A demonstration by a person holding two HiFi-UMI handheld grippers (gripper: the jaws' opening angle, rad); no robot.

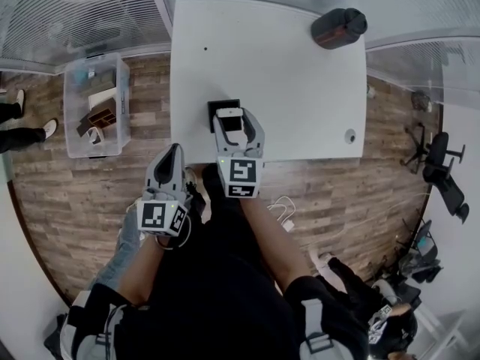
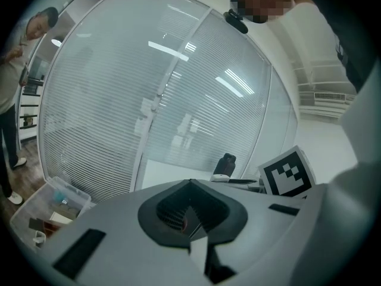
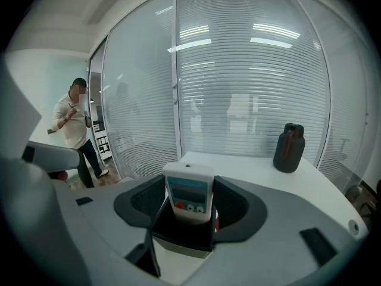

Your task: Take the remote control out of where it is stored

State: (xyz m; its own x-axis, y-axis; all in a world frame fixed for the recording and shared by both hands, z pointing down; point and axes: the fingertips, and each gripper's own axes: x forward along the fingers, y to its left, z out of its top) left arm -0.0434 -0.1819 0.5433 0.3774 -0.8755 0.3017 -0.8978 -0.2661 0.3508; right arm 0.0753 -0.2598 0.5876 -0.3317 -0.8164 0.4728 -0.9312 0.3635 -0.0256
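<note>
We see the remote control [image 1: 229, 118] upright in its black holder [image 1: 220, 108], right at the near edge of the white table [image 1: 285, 66]. Our right gripper [image 1: 238, 128] holds its jaws wide apart, one on each side of the remote, without pressing it. Our left gripper [image 1: 173, 156], jaws together, hangs off the table over the floor. Bare tabletop stretches beyond to a dark bottle [image 1: 338, 27] at the far corner. The jaws hide the holder's lower part
</note>
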